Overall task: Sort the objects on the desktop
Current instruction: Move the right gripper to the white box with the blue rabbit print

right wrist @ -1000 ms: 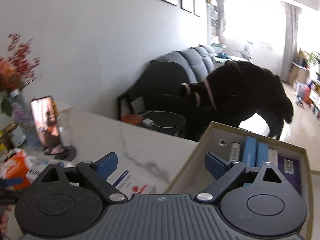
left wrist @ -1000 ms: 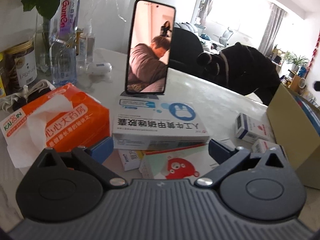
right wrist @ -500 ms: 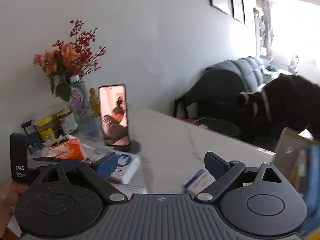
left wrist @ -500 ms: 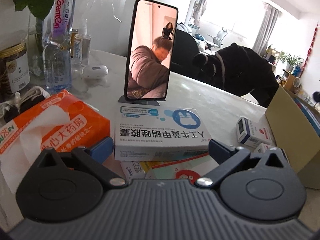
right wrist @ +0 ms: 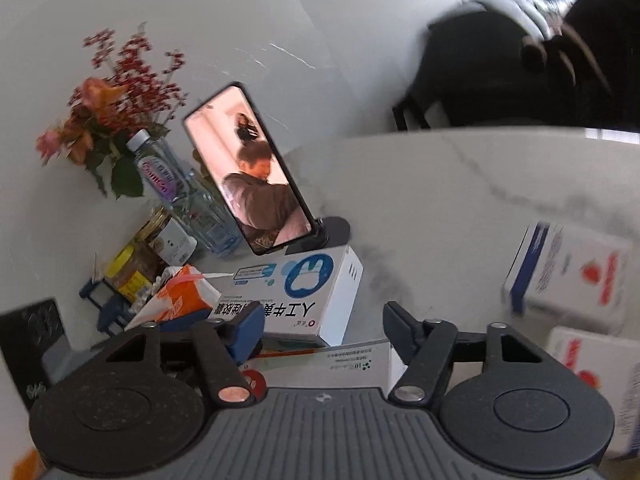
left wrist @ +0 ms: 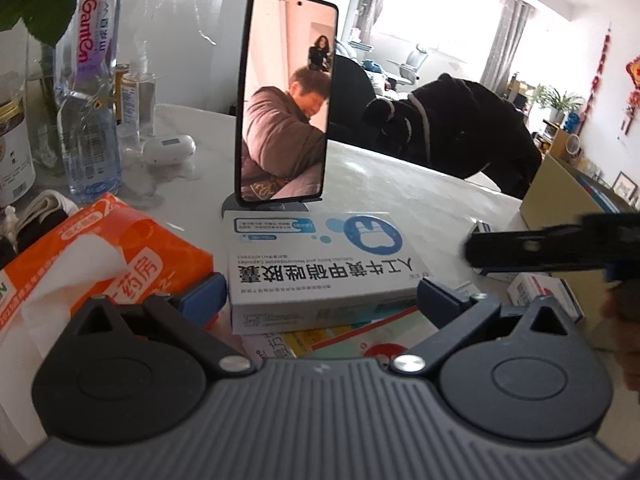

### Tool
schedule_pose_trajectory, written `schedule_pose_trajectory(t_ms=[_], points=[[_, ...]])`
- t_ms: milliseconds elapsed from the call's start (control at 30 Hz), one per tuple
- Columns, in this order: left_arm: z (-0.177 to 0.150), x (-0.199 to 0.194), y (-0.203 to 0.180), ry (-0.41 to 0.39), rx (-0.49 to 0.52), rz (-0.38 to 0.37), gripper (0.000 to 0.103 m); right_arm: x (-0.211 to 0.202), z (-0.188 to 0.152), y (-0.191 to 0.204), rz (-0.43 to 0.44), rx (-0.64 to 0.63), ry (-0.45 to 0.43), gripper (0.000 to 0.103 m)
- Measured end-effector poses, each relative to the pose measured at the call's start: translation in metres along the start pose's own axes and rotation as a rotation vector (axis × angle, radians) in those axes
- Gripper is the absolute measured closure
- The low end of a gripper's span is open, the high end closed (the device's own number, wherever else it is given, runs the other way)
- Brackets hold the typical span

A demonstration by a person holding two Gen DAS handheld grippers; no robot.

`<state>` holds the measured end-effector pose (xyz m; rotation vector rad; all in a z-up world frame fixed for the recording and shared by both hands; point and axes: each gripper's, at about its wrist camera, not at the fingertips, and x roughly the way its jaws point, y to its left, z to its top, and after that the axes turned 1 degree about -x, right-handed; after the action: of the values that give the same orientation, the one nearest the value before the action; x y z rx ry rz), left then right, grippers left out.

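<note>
A white medicine box with a blue rabbit logo (left wrist: 316, 268) lies on other flat boxes on the marble table (left wrist: 400, 188). My left gripper (left wrist: 320, 296) is open, its blue pads (left wrist: 204, 294) on either side of the box's near end. The box also shows in the right wrist view (right wrist: 296, 292). My right gripper (right wrist: 324, 320) is open and empty, low over a flat white box (right wrist: 344, 364), and appears in the left wrist view as a dark blurred bar (left wrist: 552, 248). Small white boxes with red marks (right wrist: 572, 276) lie to the right.
A phone on a stand (left wrist: 286, 100) is upright behind the box. An orange tissue pack (left wrist: 100, 264), a water bottle (left wrist: 90, 92), jars (right wrist: 160, 248) and flowers (right wrist: 108, 116) stand at left. A cardboard box (left wrist: 568, 200) is at the right.
My left gripper has moved forward so its pads flank the white box. My right gripper has swung left and down from the cardboard box to the pile of boxes.
</note>
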<state>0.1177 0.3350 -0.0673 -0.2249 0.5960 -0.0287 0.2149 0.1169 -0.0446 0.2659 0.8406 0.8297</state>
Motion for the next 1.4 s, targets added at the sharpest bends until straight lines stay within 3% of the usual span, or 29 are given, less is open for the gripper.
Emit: schedule_pose_trajectory(t_ms=[333, 733, 833, 1033, 1400], points=[[-0.005, -0.002, -0.005, 0.008, 0.045, -0.086, 0.0, 0.027, -0.003, -0.013, 0.019, 0.076, 0.011, 0.054], [-0.013, -0.007, -0.021, 0.024, 0.086, -0.18, 0.0, 0.023, -0.004, -0.015, -0.035, 0.045, 0.022, 0.053], [-0.016, -0.007, -0.029, 0.037, 0.095, -0.205, 0.0, 0.019, -0.004, -0.017, -0.056, 0.038, 0.021, 0.047], [-0.027, -0.005, -0.046, 0.057, 0.125, -0.21, 0.0, 0.015, -0.008, -0.021, -0.099, 0.025, 0.03, 0.047], [-0.04, -0.015, -0.059, 0.063, 0.132, -0.215, 0.0, 0.003, -0.017, -0.029, -0.075, 0.05, 0.025, 0.047]])
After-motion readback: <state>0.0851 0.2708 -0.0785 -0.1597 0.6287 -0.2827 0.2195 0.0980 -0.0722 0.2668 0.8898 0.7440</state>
